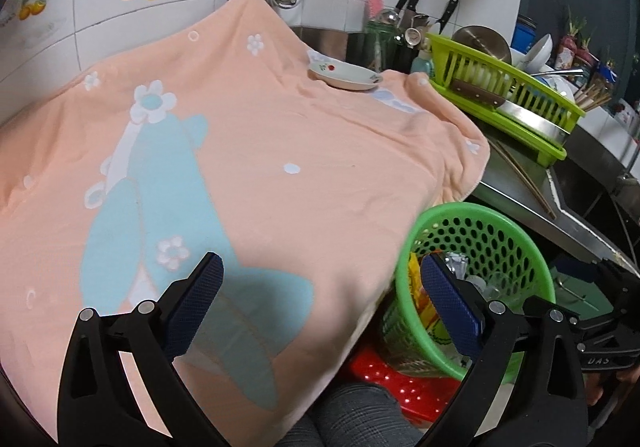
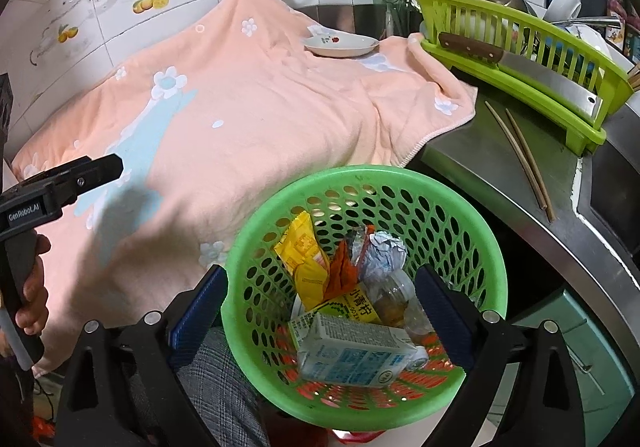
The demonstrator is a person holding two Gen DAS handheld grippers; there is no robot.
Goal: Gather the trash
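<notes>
A green perforated basket (image 2: 360,183) stands below the towel-covered counter's edge, over a red stool. It holds a yellow wrapper (image 2: 302,259), an orange wrapper (image 2: 340,271), a crumpled foil ball (image 2: 384,251), a small plastic bottle (image 2: 396,299) and a milk carton (image 2: 352,351). My right gripper (image 2: 320,271) hovers above the basket, open, with nothing between its blue pads. My left gripper (image 1: 320,261) hangs open wide over the peach towel (image 1: 240,167), empty, with the basket (image 1: 480,231) just past its right finger. From the right wrist, the left gripper (image 2: 112,167) and the hand holding it show at the left.
A white plate (image 1: 346,76) sits on the towel's far end. A lime dish rack (image 1: 504,87) with a cleaver (image 2: 520,67) and dishes stands on the steel counter (image 2: 480,167), chopsticks (image 2: 524,159) beside it. The red stool (image 1: 392,379) and a person's knee (image 1: 352,415) are below.
</notes>
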